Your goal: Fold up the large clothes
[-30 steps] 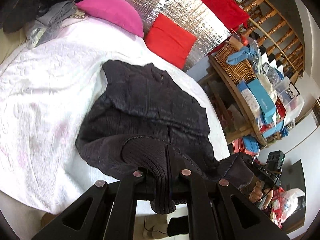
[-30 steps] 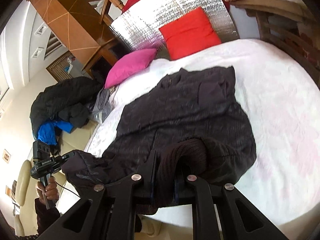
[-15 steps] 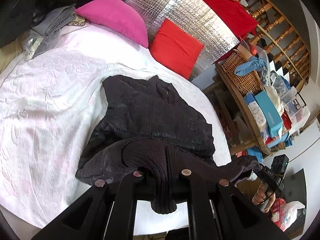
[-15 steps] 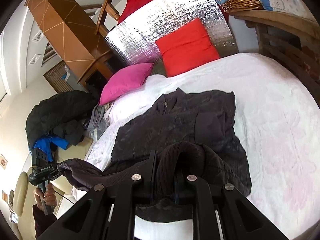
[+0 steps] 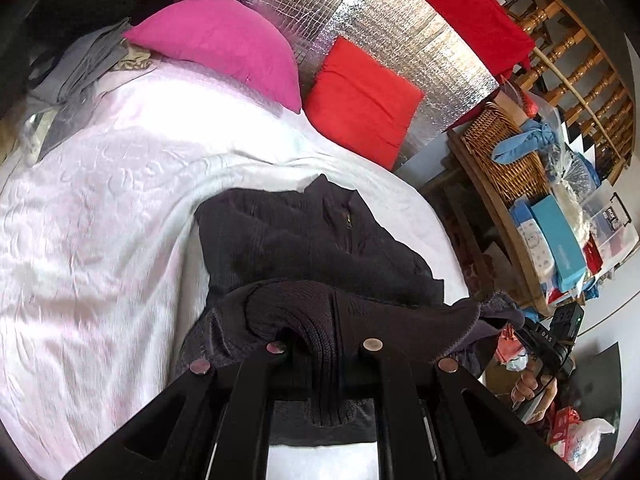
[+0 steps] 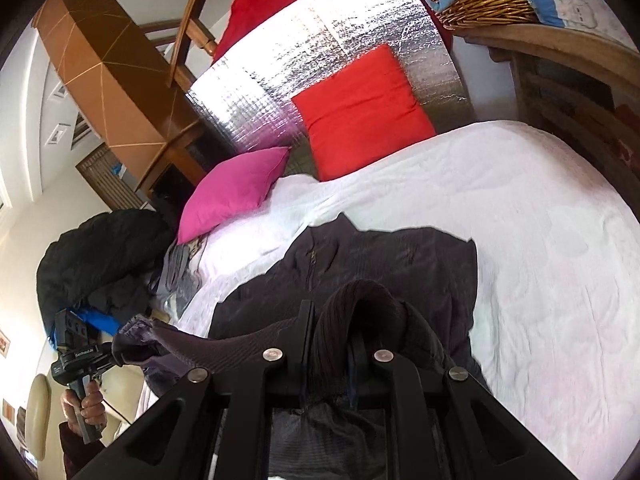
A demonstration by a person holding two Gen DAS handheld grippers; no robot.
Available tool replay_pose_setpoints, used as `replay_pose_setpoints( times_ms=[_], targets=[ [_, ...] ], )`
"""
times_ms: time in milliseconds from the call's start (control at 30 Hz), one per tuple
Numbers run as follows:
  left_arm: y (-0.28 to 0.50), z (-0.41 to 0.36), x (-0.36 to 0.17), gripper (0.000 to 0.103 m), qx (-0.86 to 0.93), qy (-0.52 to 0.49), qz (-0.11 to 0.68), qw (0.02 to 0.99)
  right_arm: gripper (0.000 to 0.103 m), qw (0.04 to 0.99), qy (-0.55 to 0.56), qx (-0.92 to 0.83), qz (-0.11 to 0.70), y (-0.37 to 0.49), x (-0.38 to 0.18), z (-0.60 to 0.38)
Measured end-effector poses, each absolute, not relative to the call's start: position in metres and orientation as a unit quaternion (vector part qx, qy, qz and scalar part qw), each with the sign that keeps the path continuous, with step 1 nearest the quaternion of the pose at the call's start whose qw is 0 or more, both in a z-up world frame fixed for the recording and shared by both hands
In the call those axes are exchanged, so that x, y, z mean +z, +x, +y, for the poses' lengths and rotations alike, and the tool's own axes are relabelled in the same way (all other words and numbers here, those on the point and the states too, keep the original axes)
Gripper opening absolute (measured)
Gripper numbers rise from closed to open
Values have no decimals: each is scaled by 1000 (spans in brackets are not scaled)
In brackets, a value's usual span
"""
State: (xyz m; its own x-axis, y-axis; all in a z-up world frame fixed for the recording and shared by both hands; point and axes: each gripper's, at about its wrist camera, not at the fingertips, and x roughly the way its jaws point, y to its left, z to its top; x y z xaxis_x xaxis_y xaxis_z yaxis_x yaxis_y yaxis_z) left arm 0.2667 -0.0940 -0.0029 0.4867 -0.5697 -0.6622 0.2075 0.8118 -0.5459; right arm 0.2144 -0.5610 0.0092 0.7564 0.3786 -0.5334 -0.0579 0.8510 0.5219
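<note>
A dark zip-up jacket (image 5: 316,248) lies on the white bedspread (image 5: 100,216), collar toward the pillows; it also shows in the right wrist view (image 6: 384,264). My left gripper (image 5: 326,344) is shut on the jacket's ribbed hem and holds it lifted above the bed's near edge. My right gripper (image 6: 330,344) is shut on the hem at the other corner, also lifted. The hem stretches between the two. Each gripper shows in the other's view, the right (image 5: 552,340) and the left (image 6: 76,356).
A pink pillow (image 5: 224,44) and a red pillow (image 5: 360,96) lean on a silver foil panel (image 5: 400,36) at the head. Grey clothes (image 5: 76,68) lie at the far left. A wooden shelf with a wicker basket (image 5: 500,156) stands right of the bed. A black coat (image 6: 100,256) is piled left.
Both grippers have lifted the hem and carried it forward over the jacket toward the collar. The jacket's lower part has come up off the bed, and the visible body looks shorter.
</note>
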Motion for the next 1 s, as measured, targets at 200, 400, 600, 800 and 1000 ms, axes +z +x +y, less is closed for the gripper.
replay_pose_setpoints(
  times_ms=[200, 400, 600, 800, 1000],
  targets=[
    [309, -108, -5, 9, -228, -190, 459, 837, 14, 906, 248, 102, 328, 260, 2, -573],
    [352, -121, -12, 9, -223, -188, 466, 836, 13, 907, 250, 86, 327, 300, -2, -586],
    [383, -136, -31, 9, -212, -185, 482, 830, 13, 901, 256, 74, 343, 336, -26, -594],
    [416, -145, -42, 9, -202, -185, 493, 825, 13, 897, 271, 59, 345, 362, -47, -607],
    [444, -155, -62, 10, -200, -179, 513, 815, 11, 898, 290, 43, 329, 387, -47, -626]
  ],
)
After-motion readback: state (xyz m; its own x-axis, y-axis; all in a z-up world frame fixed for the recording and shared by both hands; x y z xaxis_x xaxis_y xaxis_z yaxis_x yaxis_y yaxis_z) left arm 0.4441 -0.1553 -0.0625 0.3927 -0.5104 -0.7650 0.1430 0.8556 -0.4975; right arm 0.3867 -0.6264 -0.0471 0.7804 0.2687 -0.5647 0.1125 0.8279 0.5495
